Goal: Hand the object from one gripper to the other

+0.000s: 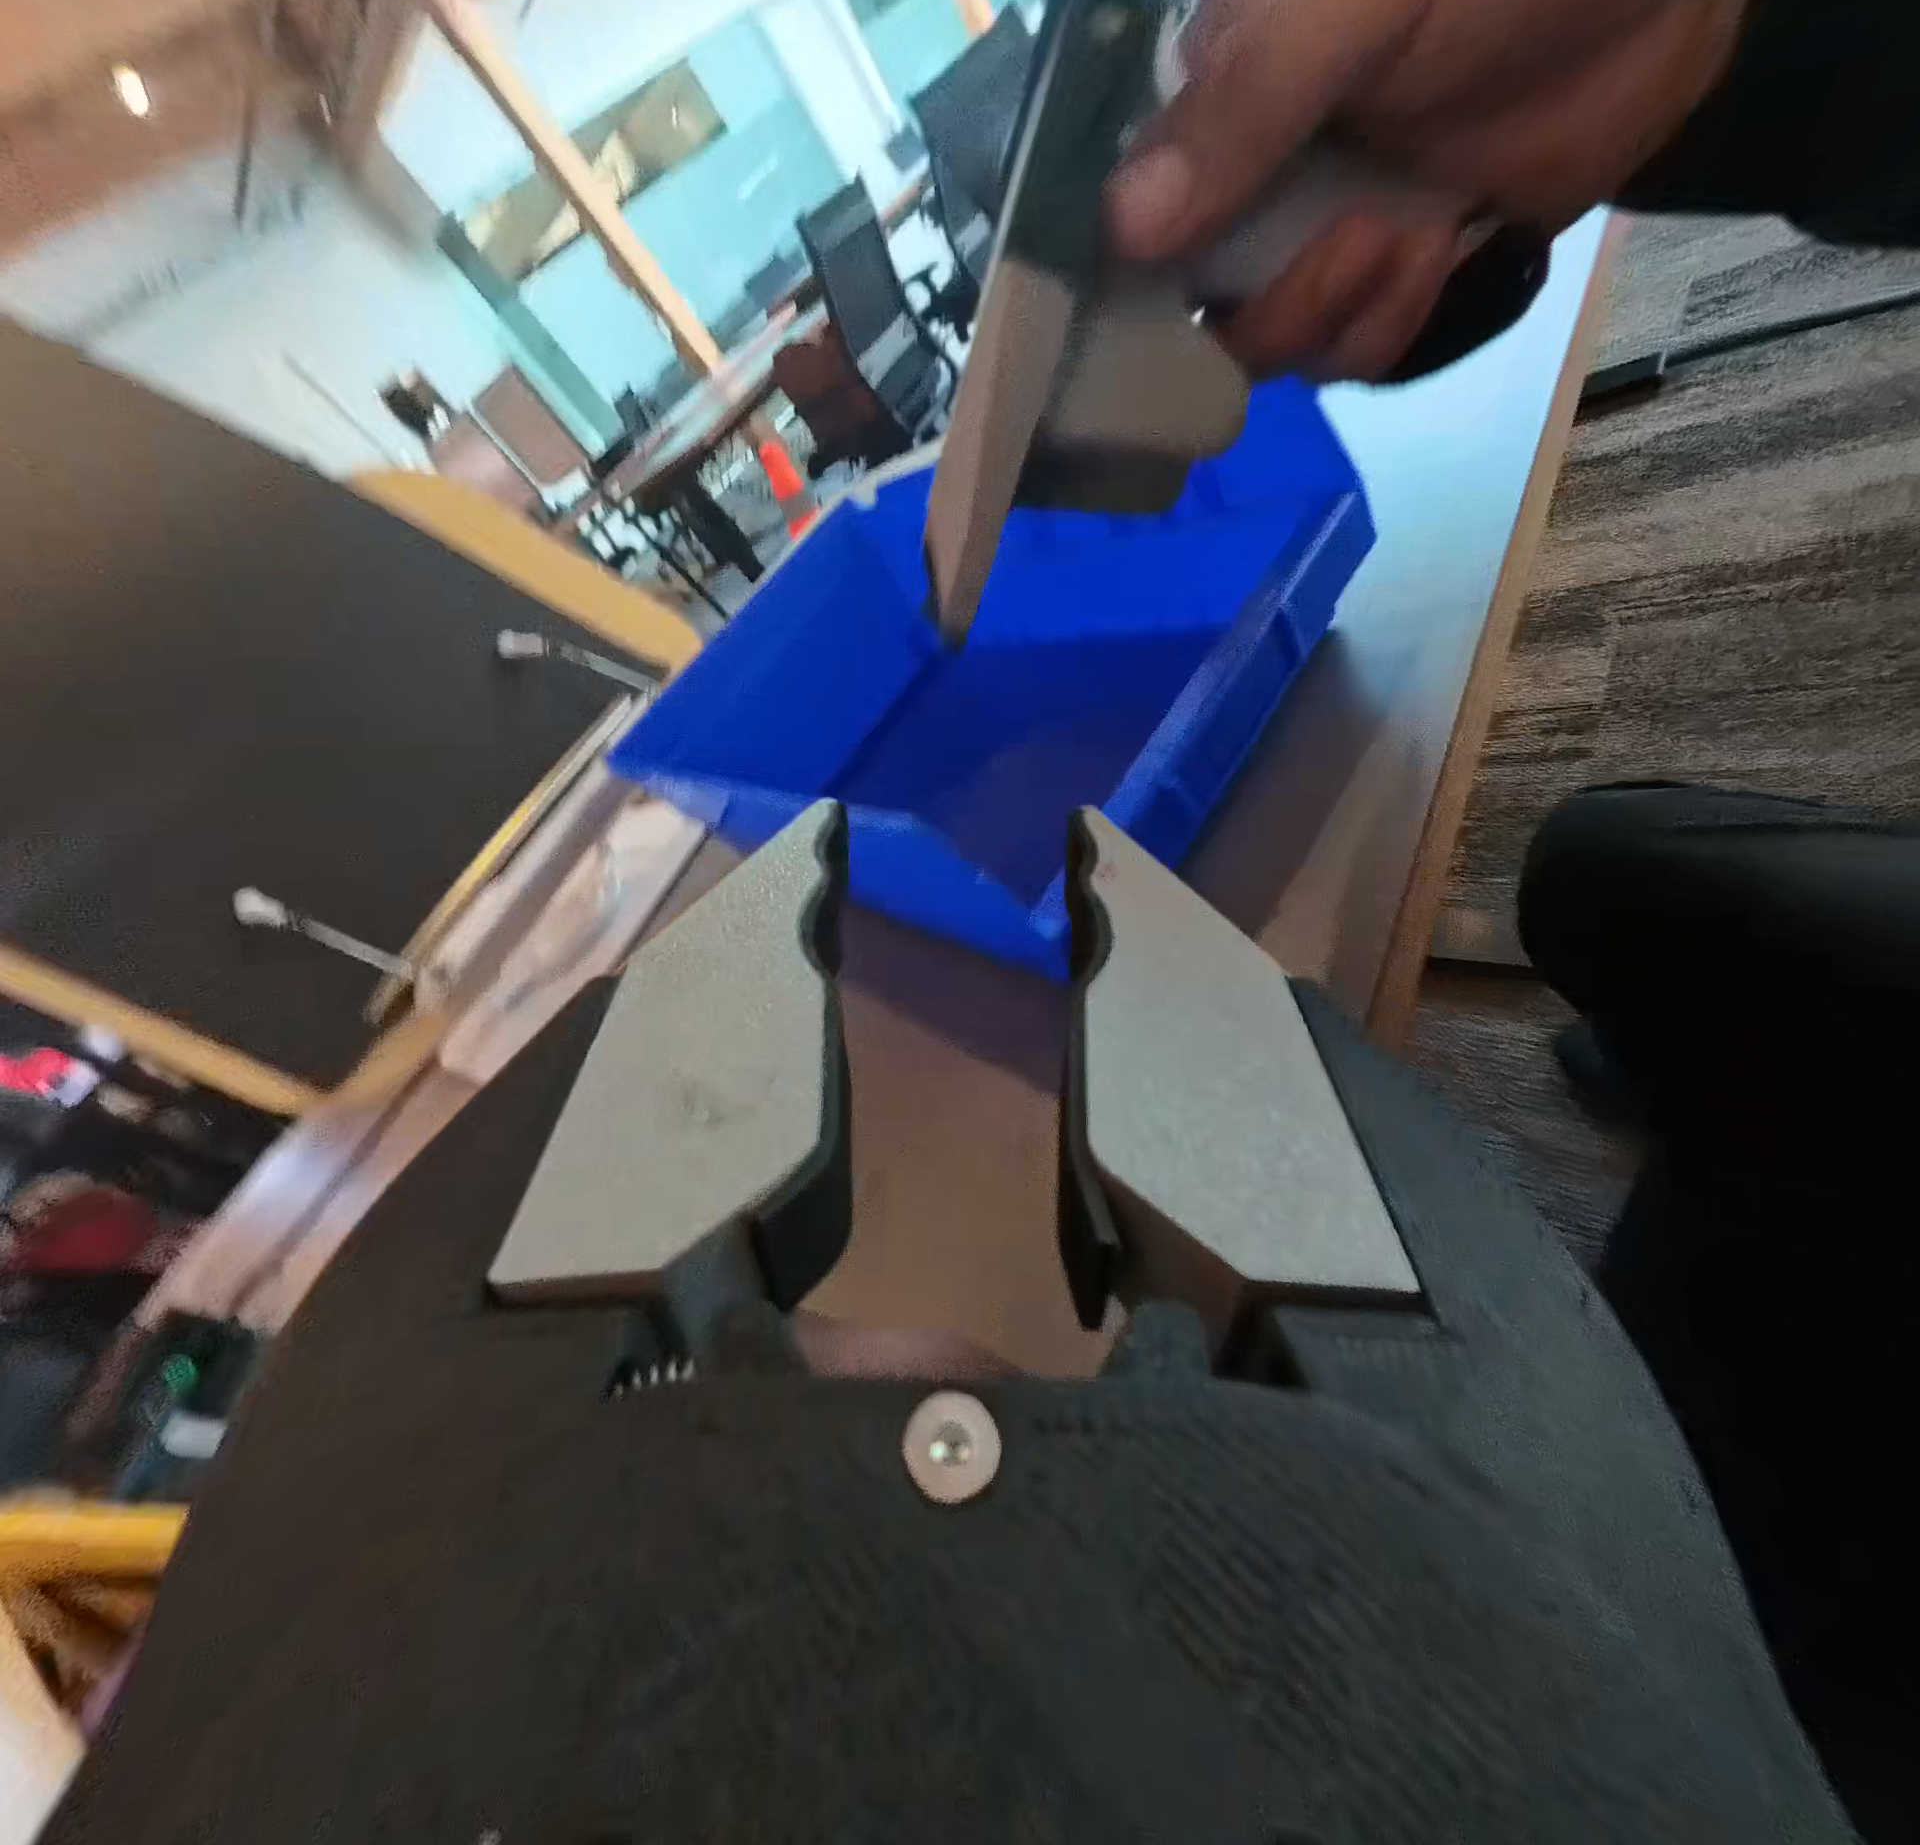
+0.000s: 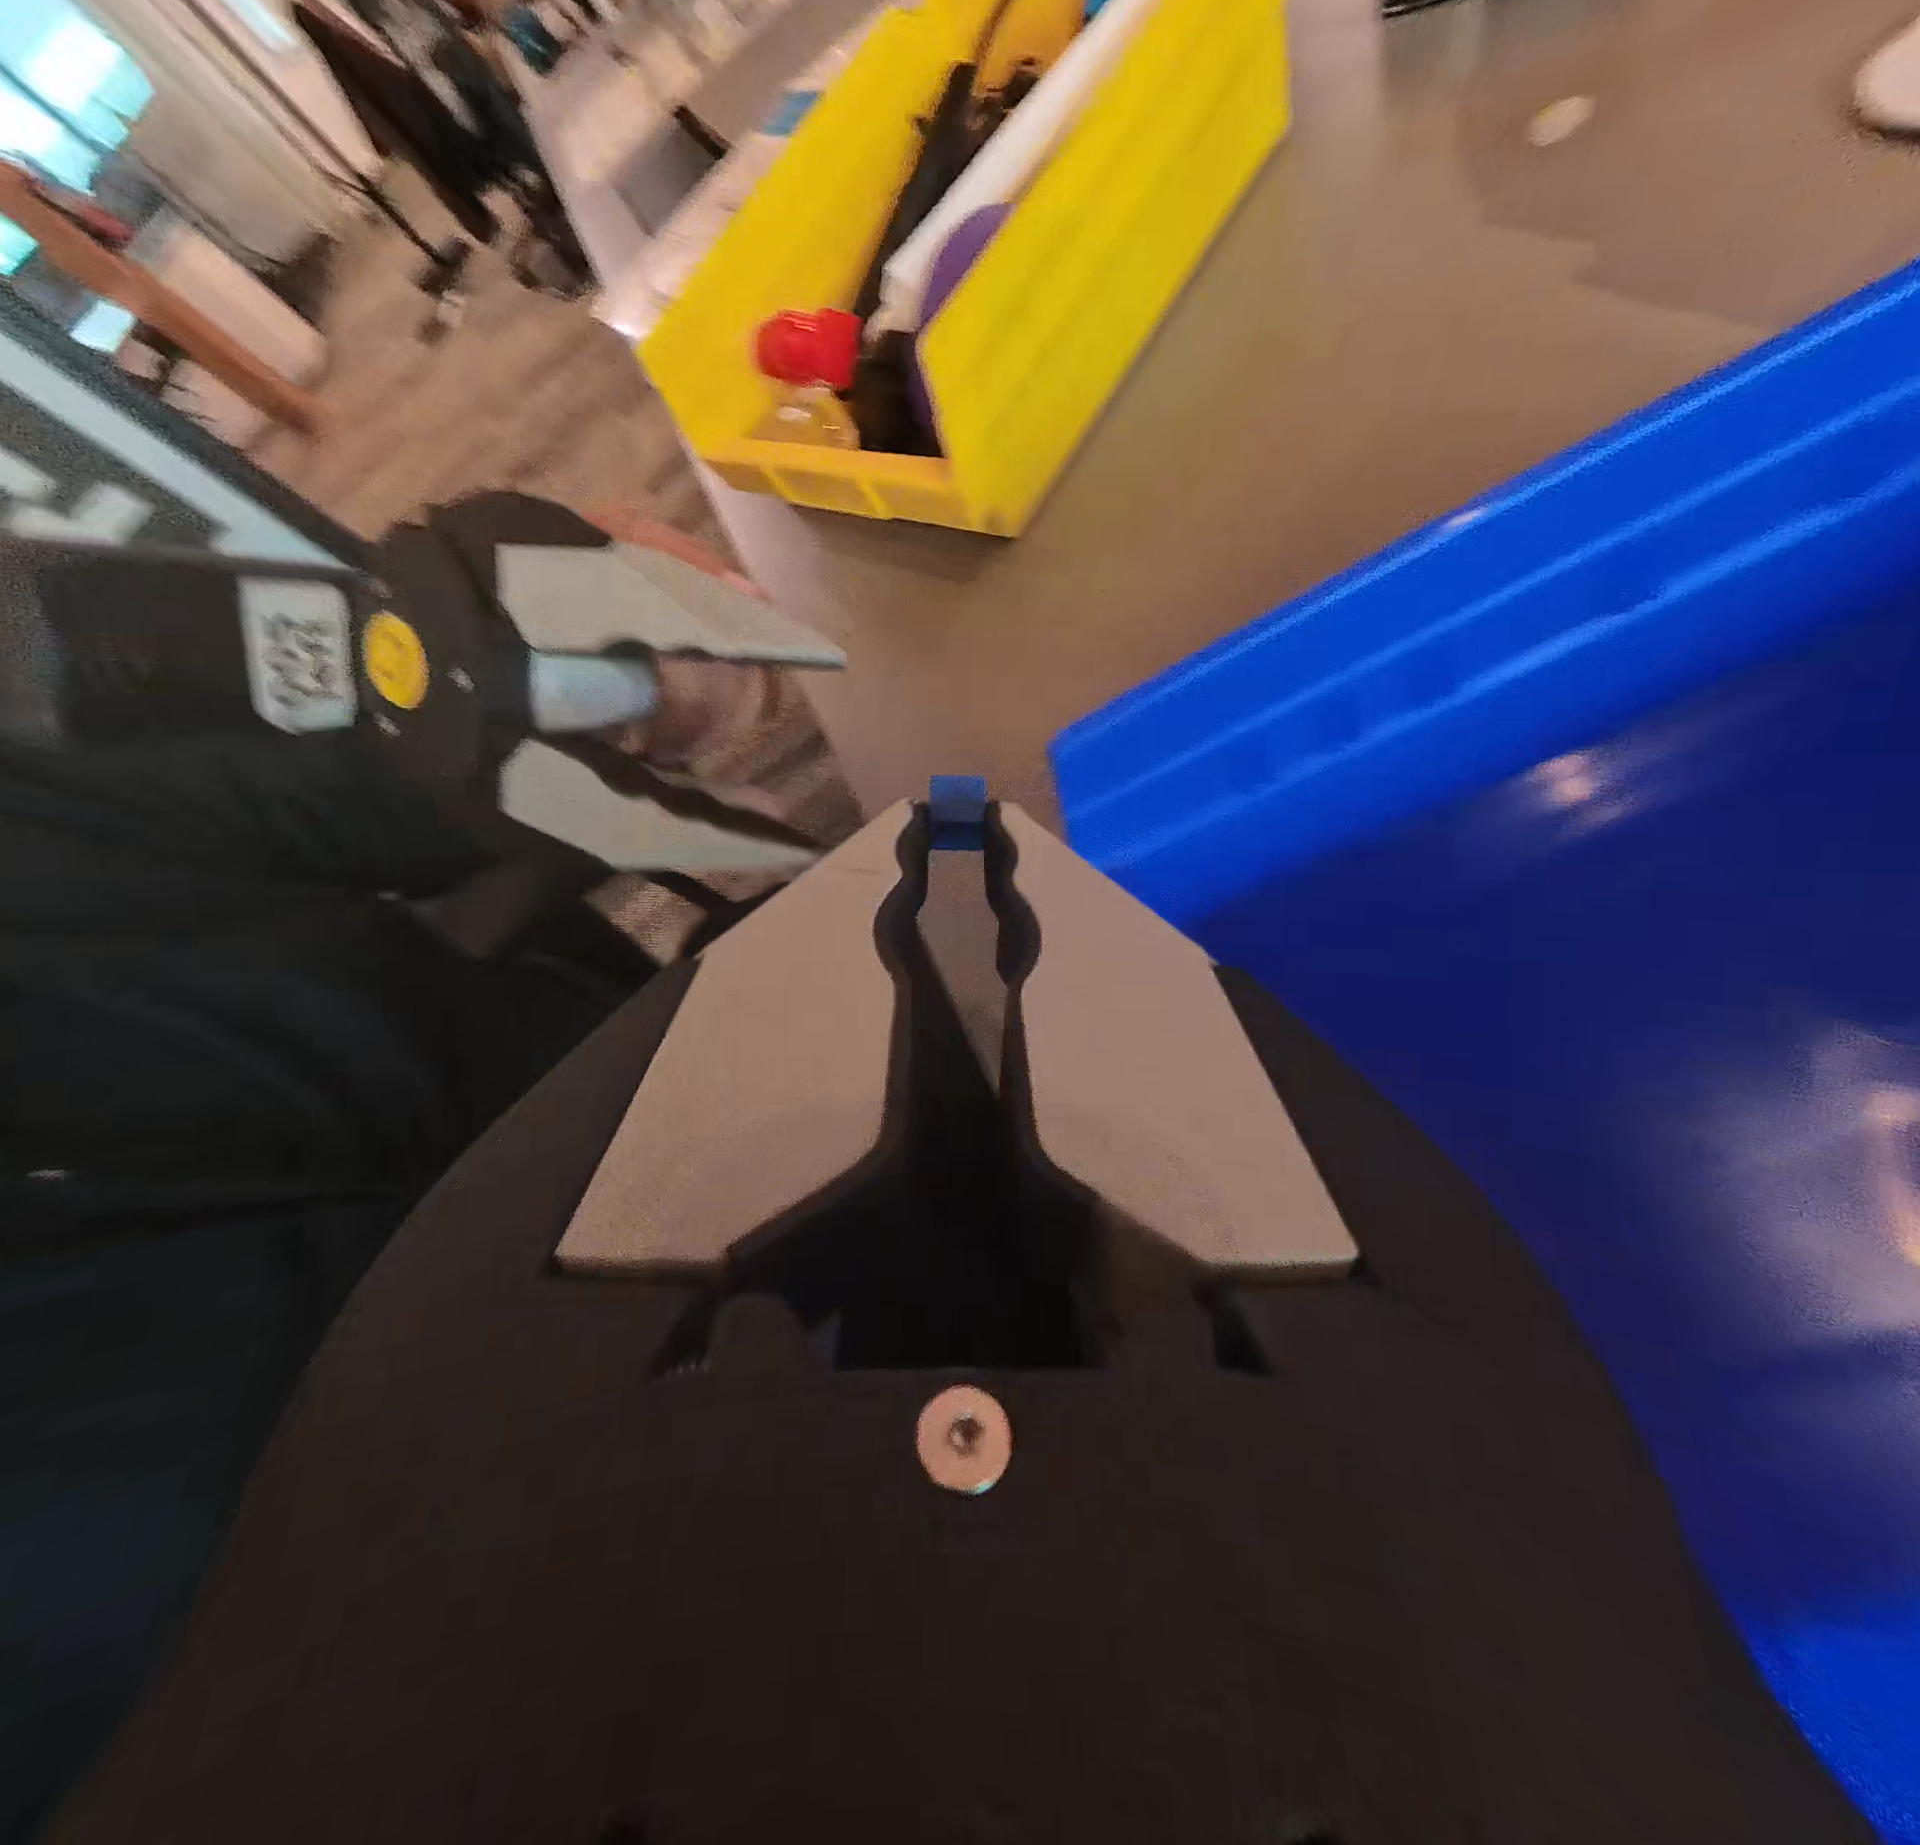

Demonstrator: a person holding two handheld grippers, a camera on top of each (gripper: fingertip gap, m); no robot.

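Note:
In the right wrist view my right gripper (image 2: 954, 816) is shut on a small blue cube (image 2: 954, 806), pinched at its fingertips just outside the blue bin (image 2: 1455, 715). My left gripper (image 2: 826, 756) shows to the left of it, open and empty, pointing toward the cube but apart from it. In the left wrist view my left gripper (image 1: 961, 829) is open with nothing between its fingers. The right gripper (image 1: 951, 616), held by a hand (image 1: 1403, 112), points down in front of the blue bin (image 1: 790, 694). The cube cannot be made out there.
A yellow bin (image 2: 1091, 341) with a red-capped bottle (image 2: 805, 346) and other items stands farther back on the brown table (image 2: 1403, 268). The table's wooden edge (image 1: 1475, 673) runs along the right, with carpet floor beyond. A black panel (image 1: 208, 673) stands on the left. The tips of one gripper are about 5 cm away from the tips of the other.

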